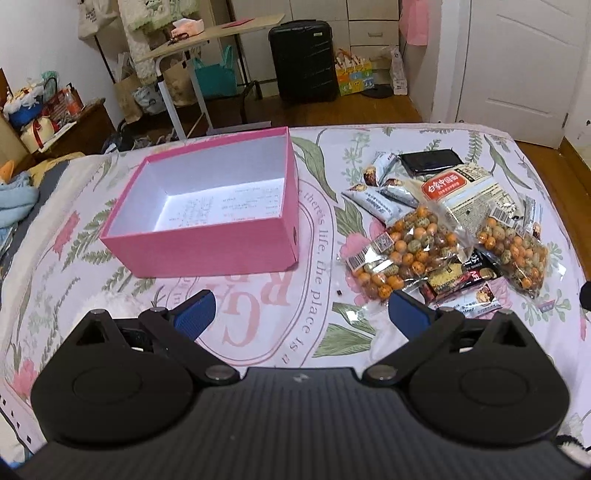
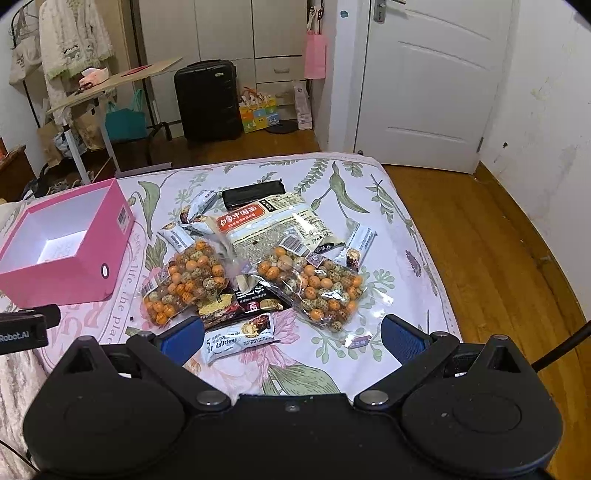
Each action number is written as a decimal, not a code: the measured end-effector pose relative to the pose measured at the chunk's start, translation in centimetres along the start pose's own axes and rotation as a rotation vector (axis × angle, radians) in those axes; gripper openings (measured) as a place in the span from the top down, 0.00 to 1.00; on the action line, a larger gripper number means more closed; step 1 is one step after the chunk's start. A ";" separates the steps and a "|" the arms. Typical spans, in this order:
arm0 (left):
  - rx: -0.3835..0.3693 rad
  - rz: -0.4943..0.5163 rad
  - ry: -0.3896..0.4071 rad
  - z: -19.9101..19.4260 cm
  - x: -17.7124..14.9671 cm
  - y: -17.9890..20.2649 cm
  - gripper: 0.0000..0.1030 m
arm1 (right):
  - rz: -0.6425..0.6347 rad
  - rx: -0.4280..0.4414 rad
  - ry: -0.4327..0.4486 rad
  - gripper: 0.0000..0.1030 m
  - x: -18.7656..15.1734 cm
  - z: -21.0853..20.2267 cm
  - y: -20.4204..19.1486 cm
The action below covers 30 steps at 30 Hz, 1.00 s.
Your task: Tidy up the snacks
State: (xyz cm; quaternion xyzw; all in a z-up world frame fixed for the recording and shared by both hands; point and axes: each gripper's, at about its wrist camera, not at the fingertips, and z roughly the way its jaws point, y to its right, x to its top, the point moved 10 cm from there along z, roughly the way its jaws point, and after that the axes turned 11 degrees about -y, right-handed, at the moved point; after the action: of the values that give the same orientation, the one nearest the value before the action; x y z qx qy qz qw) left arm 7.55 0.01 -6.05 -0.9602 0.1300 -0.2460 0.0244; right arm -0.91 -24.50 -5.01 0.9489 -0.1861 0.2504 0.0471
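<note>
An open pink box (image 1: 207, 247) (image 2: 70, 269) with a white inside stands empty on the floral bed sheet. To its right lies a pile of snacks: two clear bags of orange and speckled coated nuts (image 1: 402, 254) (image 2: 184, 280) (image 2: 314, 288), a white noodle packet (image 1: 469, 192) (image 2: 273, 225), a dark red packet (image 2: 240, 302), several small white bars (image 2: 240, 338) and a black pouch (image 1: 430, 160) (image 2: 253, 194). My left gripper (image 1: 301, 314) hovers open in front of the box and the pile, holding nothing. My right gripper (image 2: 291, 332) is open just short of the nearest white bar.
The bed's far edge (image 1: 369, 127) and right edge (image 2: 424, 240) drop to a wooden floor. Beyond stand a black suitcase (image 1: 303, 59), a tilted folding table (image 1: 207, 35), bags and a white door (image 2: 424, 85). The left gripper's body (image 2: 26, 325) shows at the right wrist view's left edge.
</note>
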 end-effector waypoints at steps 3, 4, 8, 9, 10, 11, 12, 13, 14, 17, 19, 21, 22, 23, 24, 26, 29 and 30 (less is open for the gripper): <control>-0.006 -0.001 0.006 -0.4 0.3 -0.4 0.01 | 0.000 0.000 0.006 0.00 0.3 -0.4 -0.2; -0.008 -0.003 0.007 -0.6 0.4 -0.5 0.01 | 0.001 0.003 0.008 0.00 0.4 -0.5 -0.4; -0.017 0.000 0.004 -0.8 0.4 -0.6 0.01 | -0.001 0.014 0.007 0.00 0.6 -0.6 -0.8; -0.020 0.001 0.003 -0.8 0.4 -0.6 0.01 | -0.005 0.013 0.006 0.00 0.6 -0.5 -0.9; -0.025 0.004 0.000 -0.9 0.3 -0.5 0.01 | -0.010 0.010 0.004 0.00 0.6 -0.5 -1.1; -0.031 0.007 -0.003 -0.9 0.2 -0.4 0.01 | -0.014 0.008 0.004 0.00 0.6 -0.5 -1.1; -0.039 0.010 -0.008 -0.9 0.2 -0.3 0.01 | -0.016 0.009 0.002 0.00 0.6 -0.5 -1.3; -0.049 0.013 -0.015 -0.9 0.1 -0.2 0.01 | -0.017 0.011 0.001 0.00 0.6 -0.5 -1.3; -0.057 0.015 -0.020 -0.9 0.0 -0.1 0.01 | -0.016 0.012 0.000 0.00 0.6 -0.5 -1.4; -0.082 0.024 -0.042 -0.9 -0.4 0.2 0.01 | -0.011 0.013 -0.007 0.00 0.4 -0.5 -1.4; -0.099 0.027 -0.059 -0.7 -0.7 0.4 0.01 | -0.006 0.012 -0.015 0.00 0.2 -0.4 -1.4; -0.110 0.029 -0.073 -0.5 -0.9 0.6 0.01 | -0.004 0.009 -0.021 0.00 0.1 -0.3 -1.3; -0.115 0.029 -0.079 -0.4 -1.0 0.6 0.01 | -0.004 0.007 -0.024 0.00 0.0 -0.3 -1.3; -0.118 0.027 -0.082 -0.4 -1.1 0.6 0.01 | -0.004 0.004 -0.025 0.00 0.0 -0.3 -1.3; -0.119 0.026 -0.084 -0.4 -1.2 0.6 0.01 | -0.004 0.001 -0.027 0.00 -0.1 -0.2 -1.2; -0.119 0.022 -0.086 -0.3 -1.3 0.4 0.01 | -0.003 -0.003 -0.028 0.00 -0.3 -0.2 -1.1; -0.120 0.021 -0.089 -0.3 -1.4 0.1 0.01 | -0.003 -0.011 -0.030 0.00 -0.4 -0.3 -0.9; -0.117 0.022 -0.088 -0.3 -1.4 0.1 0.01 | -0.003 -0.013 -0.030 0.00 -0.5 -0.3 -0.9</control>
State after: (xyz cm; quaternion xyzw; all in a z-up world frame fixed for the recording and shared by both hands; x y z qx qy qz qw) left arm 6.18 0.28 -6.42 -0.9685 0.1533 -0.1950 -0.0231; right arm -1.10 -23.48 -5.01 0.9526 -0.1868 0.2346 0.0507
